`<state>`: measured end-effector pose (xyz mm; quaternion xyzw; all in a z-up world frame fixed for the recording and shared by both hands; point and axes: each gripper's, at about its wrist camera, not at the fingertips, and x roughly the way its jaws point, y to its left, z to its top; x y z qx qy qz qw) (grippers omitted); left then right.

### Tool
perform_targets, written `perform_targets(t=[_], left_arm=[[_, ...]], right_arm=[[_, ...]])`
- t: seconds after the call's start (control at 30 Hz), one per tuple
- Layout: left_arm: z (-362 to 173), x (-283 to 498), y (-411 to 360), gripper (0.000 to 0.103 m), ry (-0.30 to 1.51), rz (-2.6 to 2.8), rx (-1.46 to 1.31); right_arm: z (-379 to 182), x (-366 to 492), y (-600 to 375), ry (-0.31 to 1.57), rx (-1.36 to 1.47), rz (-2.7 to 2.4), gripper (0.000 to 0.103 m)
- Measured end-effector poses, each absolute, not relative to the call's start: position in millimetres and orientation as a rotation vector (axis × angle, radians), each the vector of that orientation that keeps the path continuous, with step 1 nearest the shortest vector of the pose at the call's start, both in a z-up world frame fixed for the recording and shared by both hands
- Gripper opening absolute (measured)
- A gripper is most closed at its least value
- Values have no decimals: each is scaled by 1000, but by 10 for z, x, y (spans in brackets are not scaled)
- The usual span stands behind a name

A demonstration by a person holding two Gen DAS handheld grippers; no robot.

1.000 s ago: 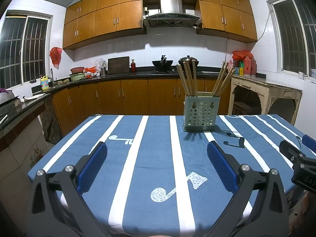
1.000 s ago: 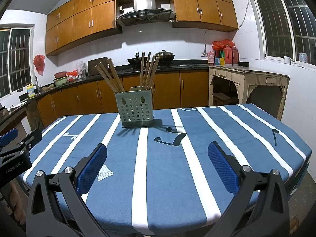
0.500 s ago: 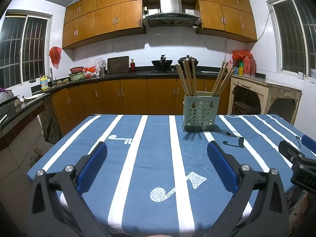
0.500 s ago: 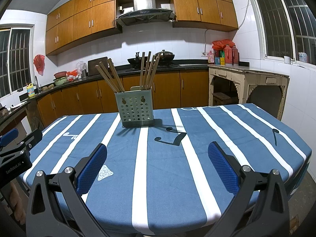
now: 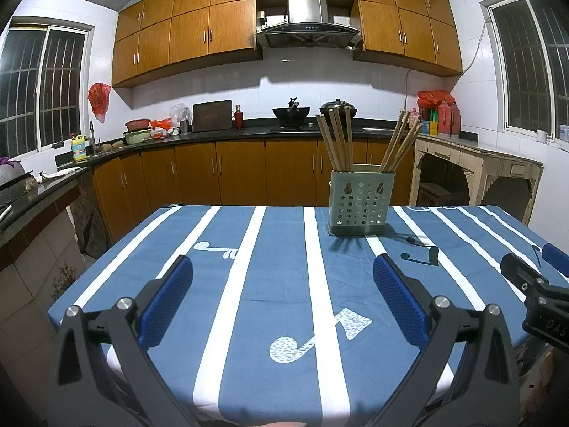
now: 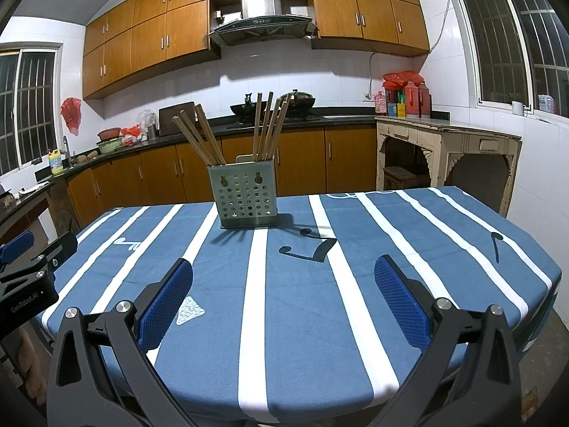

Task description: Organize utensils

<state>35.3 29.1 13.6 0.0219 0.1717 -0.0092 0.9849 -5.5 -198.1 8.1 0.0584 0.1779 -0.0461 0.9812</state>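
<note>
A pale green perforated utensil holder [image 5: 360, 203] stands upright on the far part of the table, also in the right wrist view [image 6: 246, 196]. Several wooden chopsticks [image 5: 337, 140] lean in two bunches inside it [image 6: 267, 125]. My left gripper [image 5: 282, 286] is open and empty over the near edge of the table, well short of the holder. My right gripper [image 6: 283, 286] is open and empty, also at the near edge. Each gripper shows at the side of the other's view.
The table carries a blue cloth with white stripes and music notes [image 5: 281, 249]. Kitchen counters with wooden cabinets [image 5: 249, 170] run behind it. A worn cream side table [image 6: 448, 149] stands at the right wall.
</note>
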Motion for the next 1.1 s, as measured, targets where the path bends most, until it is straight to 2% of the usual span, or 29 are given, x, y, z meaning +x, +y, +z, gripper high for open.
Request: perform_targets(t=[1.1], left_arm=[[66,320,235,99,345,-27,47]], right_arm=[[88,-55,-1961,359,118,-93,101]])
